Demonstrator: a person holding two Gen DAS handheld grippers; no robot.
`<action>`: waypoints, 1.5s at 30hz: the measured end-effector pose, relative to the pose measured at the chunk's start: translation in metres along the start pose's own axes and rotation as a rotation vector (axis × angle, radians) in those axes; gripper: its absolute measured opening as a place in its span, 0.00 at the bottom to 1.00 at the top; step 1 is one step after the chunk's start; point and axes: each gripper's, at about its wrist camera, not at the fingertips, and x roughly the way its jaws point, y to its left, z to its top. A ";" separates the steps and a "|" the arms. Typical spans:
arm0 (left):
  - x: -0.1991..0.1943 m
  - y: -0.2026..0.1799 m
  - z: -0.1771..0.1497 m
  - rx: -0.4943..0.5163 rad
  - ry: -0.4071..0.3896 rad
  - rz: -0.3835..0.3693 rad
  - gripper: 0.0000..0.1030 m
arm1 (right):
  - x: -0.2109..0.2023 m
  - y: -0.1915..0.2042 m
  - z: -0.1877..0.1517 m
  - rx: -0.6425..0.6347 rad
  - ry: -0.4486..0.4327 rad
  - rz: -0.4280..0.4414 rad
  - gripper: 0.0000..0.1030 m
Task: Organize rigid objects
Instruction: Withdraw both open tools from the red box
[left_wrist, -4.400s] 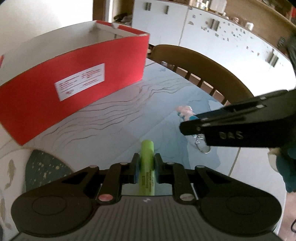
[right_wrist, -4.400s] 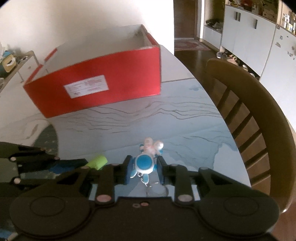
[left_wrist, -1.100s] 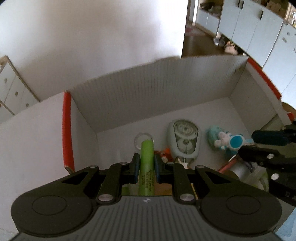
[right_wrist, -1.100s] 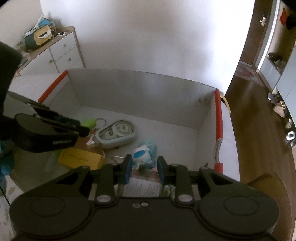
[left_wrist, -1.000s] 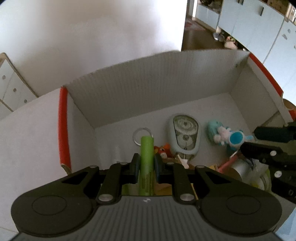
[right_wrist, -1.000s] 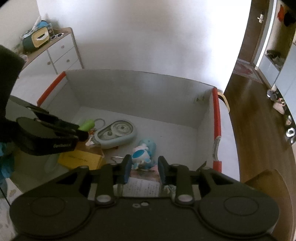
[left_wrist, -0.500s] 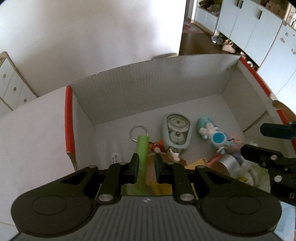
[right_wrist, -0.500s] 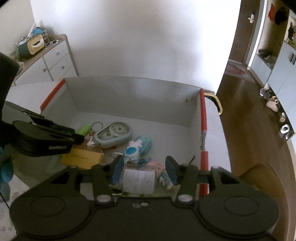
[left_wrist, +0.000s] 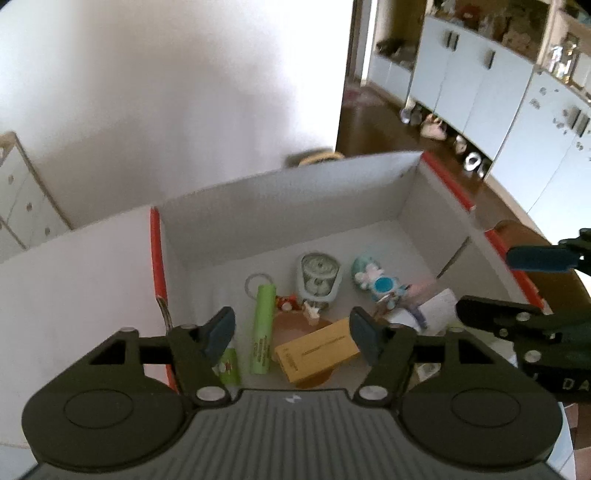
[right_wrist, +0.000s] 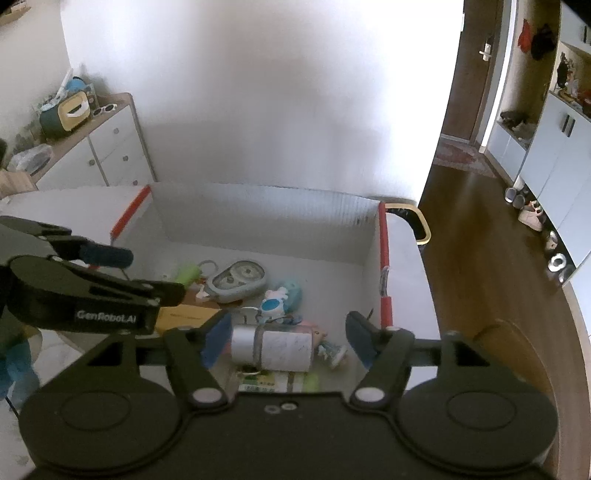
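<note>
The red box (left_wrist: 373, 192) with a white inside lies open below both grippers. A green tube (left_wrist: 263, 328) lies on the box floor at the left, also seen in the right wrist view (right_wrist: 187, 274). A blue and white toy keychain (left_wrist: 380, 284) lies at the middle right, also seen in the right wrist view (right_wrist: 274, 300). My left gripper (left_wrist: 291, 334) is open and empty above the tube. My right gripper (right_wrist: 286, 341) is open and empty above the box's near side.
In the box also lie a pale blue oval case (left_wrist: 318, 275), a yellow carton (left_wrist: 317, 350), a silver can with a white label (right_wrist: 271, 347) and several small items. A wooden chair (right_wrist: 513, 365) stands at the right. A white dresser (right_wrist: 96, 147) stands at the back left.
Both grippers have opened. The green tube and the toy keychain have dropped out of them and now lie in the box. Both grippers have risen a little.
</note>
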 end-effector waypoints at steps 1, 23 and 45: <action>-0.004 -0.001 -0.001 0.004 -0.003 0.000 0.66 | -0.003 0.001 -0.001 0.001 -0.004 0.001 0.67; -0.088 -0.002 -0.040 0.033 -0.180 -0.110 0.78 | -0.078 0.024 -0.030 0.033 -0.167 0.047 0.93; -0.157 -0.003 -0.095 0.056 -0.328 -0.168 0.97 | -0.153 0.049 -0.076 0.094 -0.357 0.040 1.00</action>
